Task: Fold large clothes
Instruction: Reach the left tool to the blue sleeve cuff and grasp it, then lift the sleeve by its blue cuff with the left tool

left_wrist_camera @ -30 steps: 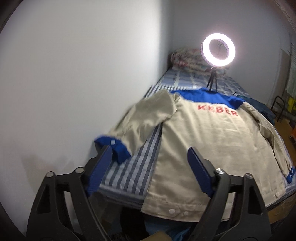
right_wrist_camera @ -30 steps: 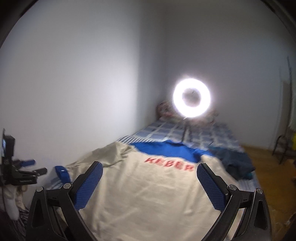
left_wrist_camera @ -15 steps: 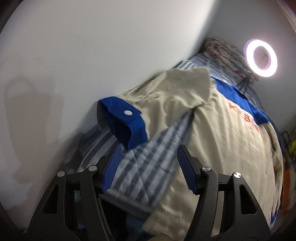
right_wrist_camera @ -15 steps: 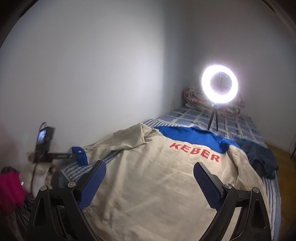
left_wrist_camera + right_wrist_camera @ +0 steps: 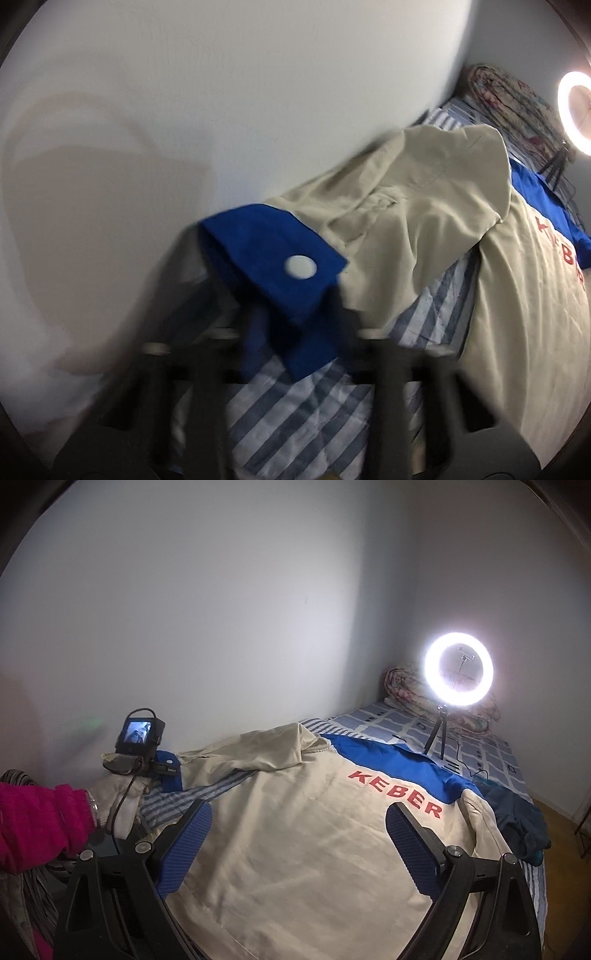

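A beige jacket with a blue yoke and red letters KEBER lies back-up on the striped bed. Its left sleeve stretches toward the wall and ends in a blue cuff with a white snap. My left gripper is blurred, its jaws close around the cuff's lower corner; it also shows in the right wrist view, at the cuff. My right gripper is open and empty above the jacket's lower back.
A lit ring light on a small tripod stands on the far end of the bed by a rolled quilt. A dark blue garment lies at the bed's right edge. A white wall runs along the left.
My left gripper has moved forward to the blue cuff and its jaws have narrowed around it. My right gripper has shifted slightly, still open above the jacket.
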Demonstrator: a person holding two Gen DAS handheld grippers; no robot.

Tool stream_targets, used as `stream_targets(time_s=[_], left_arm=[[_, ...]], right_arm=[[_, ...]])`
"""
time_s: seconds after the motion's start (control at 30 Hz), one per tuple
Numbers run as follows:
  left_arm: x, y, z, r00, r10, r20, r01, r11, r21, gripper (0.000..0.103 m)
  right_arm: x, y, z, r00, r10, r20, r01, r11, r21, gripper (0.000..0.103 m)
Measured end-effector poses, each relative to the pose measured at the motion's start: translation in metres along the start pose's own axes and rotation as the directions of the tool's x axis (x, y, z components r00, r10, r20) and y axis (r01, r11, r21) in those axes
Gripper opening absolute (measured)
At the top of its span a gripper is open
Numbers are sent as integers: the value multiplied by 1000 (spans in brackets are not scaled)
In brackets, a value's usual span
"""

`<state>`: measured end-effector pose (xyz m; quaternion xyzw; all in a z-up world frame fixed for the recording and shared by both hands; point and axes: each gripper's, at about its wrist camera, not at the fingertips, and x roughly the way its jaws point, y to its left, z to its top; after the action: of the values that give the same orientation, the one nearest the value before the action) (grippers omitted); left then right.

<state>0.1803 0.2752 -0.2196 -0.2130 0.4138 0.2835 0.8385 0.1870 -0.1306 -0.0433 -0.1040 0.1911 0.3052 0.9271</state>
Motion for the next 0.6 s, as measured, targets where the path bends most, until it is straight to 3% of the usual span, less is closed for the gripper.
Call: stream_targets(time_s=[0.17,0.3,0.47,0.53,0.6], left_arm=[[-16,-15,4,995,-29,93,23,997,68,0],[-50,-39,6,982,-116,151,96,987,131,0],[-88,-63,0,957,-239,162,217,966,141,0],[-85,-62,-3,956,-259,139,245,963,114,0],[-73,-61,-11,965,-244,99,232,966,113,0]], right_arm=[[-1,-4,-2,1000,-14,-10,14,1000,14,96],[-1,-9,0,1000,-24,-11,24,999,27,96],[-1,-9,0,1000,-25,-9,25,999,20,96],[-1,-7,-1,1000,-22,-10,23,1000,13,96],[-3,-6,-1,1000,-21,-9,21,1000,4,96]])
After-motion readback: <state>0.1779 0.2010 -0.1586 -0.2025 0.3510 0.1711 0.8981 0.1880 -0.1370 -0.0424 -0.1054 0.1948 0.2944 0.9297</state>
